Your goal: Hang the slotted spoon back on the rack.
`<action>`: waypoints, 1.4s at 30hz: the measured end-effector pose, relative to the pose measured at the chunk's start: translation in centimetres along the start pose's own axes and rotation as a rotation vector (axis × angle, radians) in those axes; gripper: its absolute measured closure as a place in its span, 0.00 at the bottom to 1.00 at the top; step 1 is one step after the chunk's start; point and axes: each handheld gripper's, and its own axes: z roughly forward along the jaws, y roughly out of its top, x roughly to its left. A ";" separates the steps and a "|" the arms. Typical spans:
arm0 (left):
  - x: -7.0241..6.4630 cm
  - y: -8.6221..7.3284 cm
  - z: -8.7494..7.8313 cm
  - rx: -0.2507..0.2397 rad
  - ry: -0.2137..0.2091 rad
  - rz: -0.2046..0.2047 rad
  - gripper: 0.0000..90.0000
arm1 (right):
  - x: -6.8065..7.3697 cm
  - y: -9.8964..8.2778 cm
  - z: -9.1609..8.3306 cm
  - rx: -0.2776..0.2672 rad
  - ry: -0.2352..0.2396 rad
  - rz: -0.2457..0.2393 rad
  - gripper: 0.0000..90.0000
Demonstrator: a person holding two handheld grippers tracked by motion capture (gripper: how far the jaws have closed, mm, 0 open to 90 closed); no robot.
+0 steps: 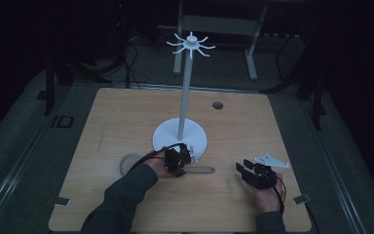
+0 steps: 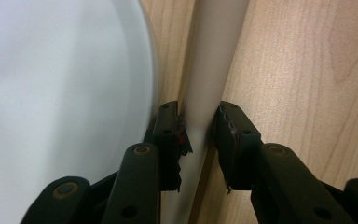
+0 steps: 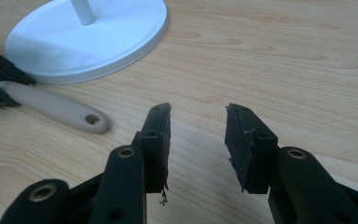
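Two grippers work at the near half of the desk (image 1: pixel 126 117). The left gripper (image 2: pixel 199 133) is clamped on the beige handle (image 2: pixel 209 70) of a utensil that lies flat just beside the round white base (image 2: pixel 51 93) of the hook stand (image 1: pixel 185 97), both pads pressing its sides. In the right gripper view the handle (image 3: pixel 56 109) ends in a rounded tip with a hanging hole; the utensil's working end is hidden behind the left gripper. The right gripper (image 3: pixel 198 135) hovers near the right edge with its jaws apart and nothing between them.

That handle looks stiff, smooth and light, probably plastic or wood, so it may slip or pivot in a loose pinch. Taking it across the narrow width, as here, seems sound; a hold nearer the middle would likely balance it better for hanging by the hole.

Pale wood-grain laminate covers the desk, with a cable hole near the far edge. A grey disc (image 1: pixel 129 163) lies toward the left. Beyond, the room is dark, with table legs and cables faintly visible.
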 end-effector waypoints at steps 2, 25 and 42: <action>0.0 0.0 -0.1 0.001 0.007 -0.002 0.80 | 0.0 0.0 0.0 0.001 0.001 0.001 0.67; 1.0 -0.9 -4.4 -0.181 0.110 -0.144 0.83 | 0.1 -0.1 0.2 0.005 0.001 -0.001 0.67; 1.1 -0.9 -7.7 -0.338 0.245 -0.274 0.83 | 0.0 -0.1 0.1 -0.001 0.002 0.008 0.66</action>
